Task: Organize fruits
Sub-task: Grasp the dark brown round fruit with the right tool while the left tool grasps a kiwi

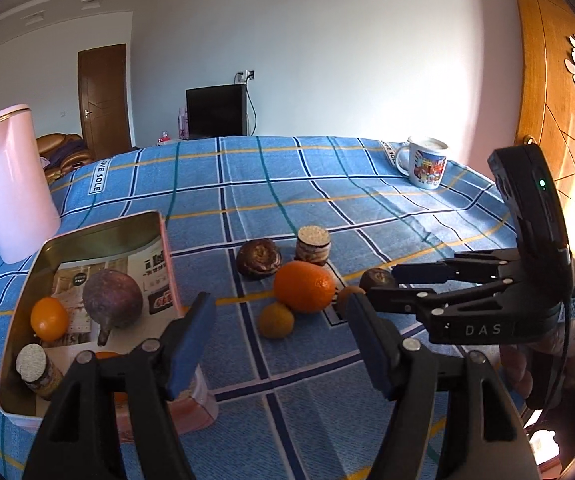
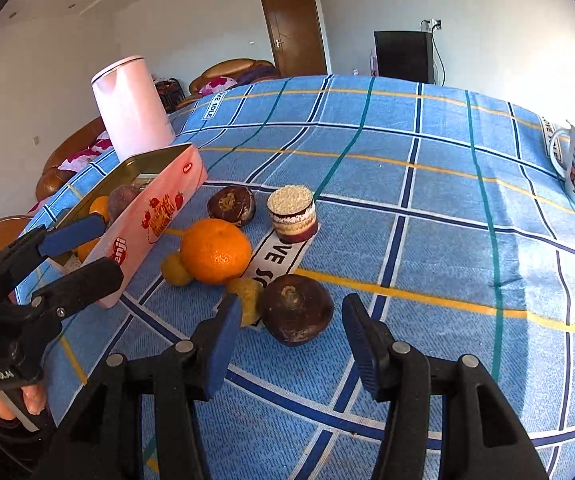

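A pink tin [image 1: 167, 264] lies open at the left, holding a small orange [image 1: 49, 318], a purple fruit [image 1: 111, 300] and a layered cake piece [image 1: 37, 372]. On the checked cloth lie a big orange [image 2: 215, 250], a small yellowish fruit [image 2: 175, 270], a lumpy yellow piece [image 2: 247, 292], two dark brown round items [image 2: 295, 308] [image 2: 231, 205] and a second layered cake [image 2: 292, 214]. My right gripper [image 2: 291, 320] is open, with the nearer dark round item between its fingertips and untouched. My left gripper [image 1: 279, 340] is open and empty beside the tin's near end.
A tall pink jug [image 1: 11, 184] stands behind the tin near the left table edge. A printed mug [image 1: 425, 162] sits at the far right of the cloth. A hand [image 2: 7, 400] holds the left gripper's handle. A wooden door is at the right.
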Action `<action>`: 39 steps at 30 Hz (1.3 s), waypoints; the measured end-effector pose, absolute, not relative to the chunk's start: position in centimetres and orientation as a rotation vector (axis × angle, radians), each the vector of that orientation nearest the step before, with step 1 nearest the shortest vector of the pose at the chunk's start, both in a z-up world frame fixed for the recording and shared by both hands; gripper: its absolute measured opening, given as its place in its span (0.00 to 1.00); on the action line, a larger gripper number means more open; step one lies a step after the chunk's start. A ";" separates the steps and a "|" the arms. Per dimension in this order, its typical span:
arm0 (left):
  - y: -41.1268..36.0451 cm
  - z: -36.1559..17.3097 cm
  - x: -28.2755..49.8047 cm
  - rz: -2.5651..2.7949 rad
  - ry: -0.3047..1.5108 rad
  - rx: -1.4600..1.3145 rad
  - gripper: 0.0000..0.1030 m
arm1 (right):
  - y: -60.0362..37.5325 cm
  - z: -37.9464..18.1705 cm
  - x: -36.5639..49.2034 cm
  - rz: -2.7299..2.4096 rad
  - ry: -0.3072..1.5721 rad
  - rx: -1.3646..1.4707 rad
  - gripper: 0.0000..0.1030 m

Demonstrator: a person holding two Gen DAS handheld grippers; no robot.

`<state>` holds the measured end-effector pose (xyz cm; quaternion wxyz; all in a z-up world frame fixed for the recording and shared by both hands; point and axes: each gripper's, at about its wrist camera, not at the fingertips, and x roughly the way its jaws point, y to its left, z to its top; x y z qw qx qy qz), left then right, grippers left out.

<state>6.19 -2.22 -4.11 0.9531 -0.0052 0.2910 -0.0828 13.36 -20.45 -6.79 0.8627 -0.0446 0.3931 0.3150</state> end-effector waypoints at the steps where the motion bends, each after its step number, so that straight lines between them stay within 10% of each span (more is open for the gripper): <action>1: -2.5 -4.2 6.3 -0.178 0.596 -0.007 0.69 | -20.5 -6.9 13.6 0.671 0.832 -0.079 0.47; 39: -10.9 -6.9 14.9 -0.260 0.891 0.039 0.36 | -27.0 -6.4 14.0 0.601 0.760 0.100 0.38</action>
